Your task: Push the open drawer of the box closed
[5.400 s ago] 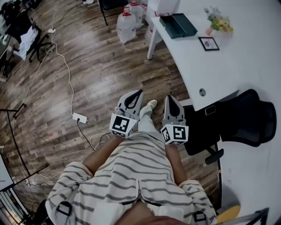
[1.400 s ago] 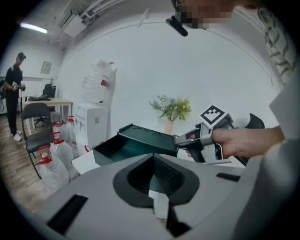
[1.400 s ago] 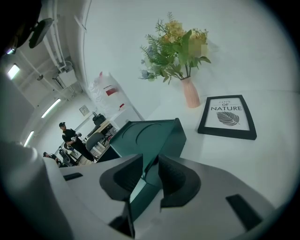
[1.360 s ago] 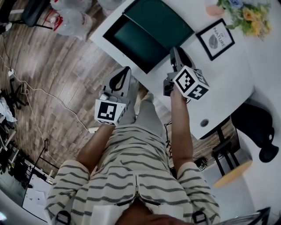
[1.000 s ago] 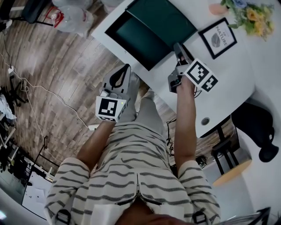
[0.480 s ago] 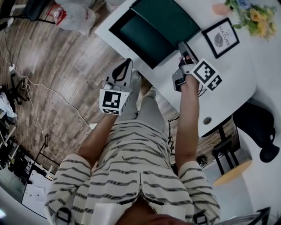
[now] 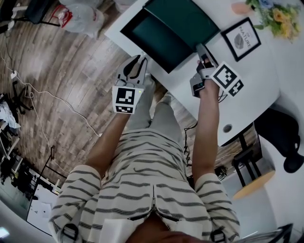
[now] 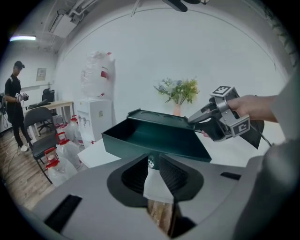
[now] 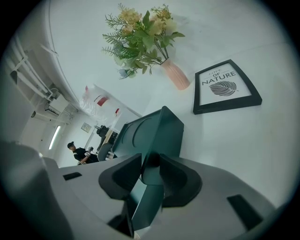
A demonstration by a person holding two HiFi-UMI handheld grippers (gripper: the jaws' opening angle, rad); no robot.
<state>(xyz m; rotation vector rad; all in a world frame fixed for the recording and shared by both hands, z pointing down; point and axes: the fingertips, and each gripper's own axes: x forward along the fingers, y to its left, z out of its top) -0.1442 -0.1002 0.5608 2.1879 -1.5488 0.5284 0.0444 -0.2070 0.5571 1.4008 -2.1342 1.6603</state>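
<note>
A dark green box (image 7: 190, 16) stands on the white table (image 7: 256, 76), its drawer (image 7: 159, 42) pulled out toward the table's near corner. In the left gripper view the drawer (image 8: 150, 138) is an open tray just ahead. My left gripper (image 7: 135, 64) (image 8: 153, 161) hangs off the table's edge in front of the drawer. Its jaws have just been opening and hold nothing. My right gripper (image 7: 202, 50) (image 8: 193, 120) sits at the box's near right corner. In the right gripper view its jaws (image 9: 151, 164) are shut on the wall of the box (image 9: 154, 129).
A framed print (image 7: 241, 39) (image 9: 225, 86) and a vase of flowers (image 7: 273, 12) (image 9: 140, 33) stand to the right of the box. A black chair (image 7: 280, 137) is at the right. Bags and bottles (image 7: 78, 16) and a cable (image 7: 28, 95) lie on the wooden floor. A person (image 8: 16, 108) stands far off.
My left gripper has moved up the picture toward the drawer's front, and its jaws have gone from shut to open. The right gripper stays at the box's corner.
</note>
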